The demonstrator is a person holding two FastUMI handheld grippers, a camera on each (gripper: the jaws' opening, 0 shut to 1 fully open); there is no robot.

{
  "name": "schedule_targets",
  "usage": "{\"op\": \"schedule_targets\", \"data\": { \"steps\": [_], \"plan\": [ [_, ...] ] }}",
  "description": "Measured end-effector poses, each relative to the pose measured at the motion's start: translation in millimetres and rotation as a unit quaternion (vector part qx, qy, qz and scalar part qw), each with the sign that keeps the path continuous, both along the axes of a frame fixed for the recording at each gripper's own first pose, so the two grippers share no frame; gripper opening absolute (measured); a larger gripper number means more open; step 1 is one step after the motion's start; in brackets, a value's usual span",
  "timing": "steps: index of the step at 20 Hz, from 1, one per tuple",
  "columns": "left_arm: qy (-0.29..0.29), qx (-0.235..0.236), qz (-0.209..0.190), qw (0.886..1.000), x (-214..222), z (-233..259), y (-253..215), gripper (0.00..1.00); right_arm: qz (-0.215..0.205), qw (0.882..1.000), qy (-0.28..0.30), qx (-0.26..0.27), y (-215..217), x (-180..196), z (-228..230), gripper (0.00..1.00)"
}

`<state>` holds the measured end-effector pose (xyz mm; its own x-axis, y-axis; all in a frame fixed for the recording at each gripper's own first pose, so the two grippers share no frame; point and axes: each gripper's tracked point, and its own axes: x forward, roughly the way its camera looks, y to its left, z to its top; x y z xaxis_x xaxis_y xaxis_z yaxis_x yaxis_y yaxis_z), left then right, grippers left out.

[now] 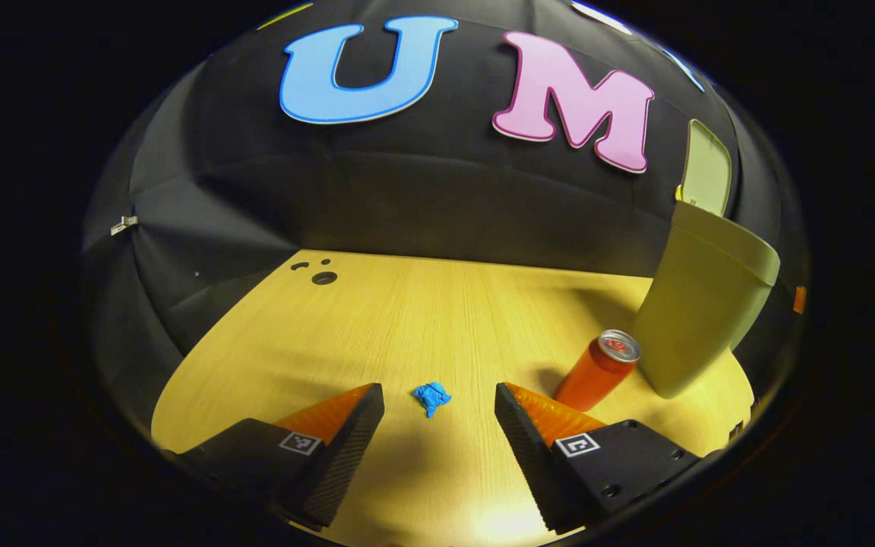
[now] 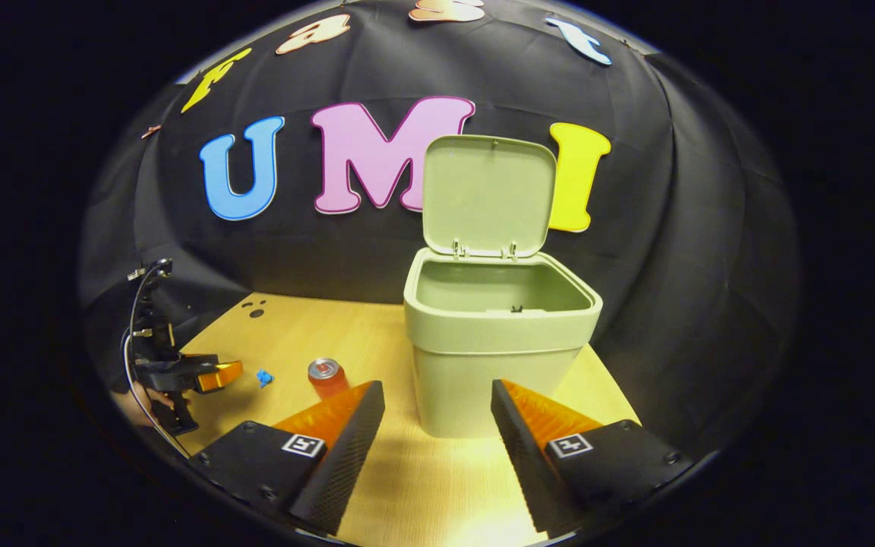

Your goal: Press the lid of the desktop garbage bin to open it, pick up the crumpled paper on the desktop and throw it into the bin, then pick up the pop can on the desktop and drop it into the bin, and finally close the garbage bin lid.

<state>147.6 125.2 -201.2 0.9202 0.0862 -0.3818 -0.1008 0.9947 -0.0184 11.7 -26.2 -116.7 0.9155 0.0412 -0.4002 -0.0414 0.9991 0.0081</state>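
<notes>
A small blue crumpled paper lies on the wooden desktop, just ahead of my open left gripper and between its fingertips' line. An orange pop can stands upright to its right, beside the pale green bin. In the right gripper view the bin stands straight ahead with its lid raised upright; the inside looks bare. My right gripper is open, a short way in front of the bin. Farther left are the can, the paper and the left gripper.
Black cloth walls close in the desk behind and on both sides. Small round holes mark the desktop's far left corner. A hand holds the left gripper at the desk's left edge.
</notes>
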Motion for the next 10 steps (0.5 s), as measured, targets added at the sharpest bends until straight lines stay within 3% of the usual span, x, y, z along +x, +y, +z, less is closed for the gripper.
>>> {"op": "schedule_targets", "data": {
  "steps": [2,10],
  "plan": [
    [0.011,-0.005,0.004,1.000,13,-14,0,0.96,-0.003,1.000,0.006,0.001,-1,-1,-7,1.00],
    [0.065,0.032,0.003,0.997,60,-62,8,0.96,-0.005,0.999,0.044,0.004,-1,-4,-33,1.00]
  ]
}}
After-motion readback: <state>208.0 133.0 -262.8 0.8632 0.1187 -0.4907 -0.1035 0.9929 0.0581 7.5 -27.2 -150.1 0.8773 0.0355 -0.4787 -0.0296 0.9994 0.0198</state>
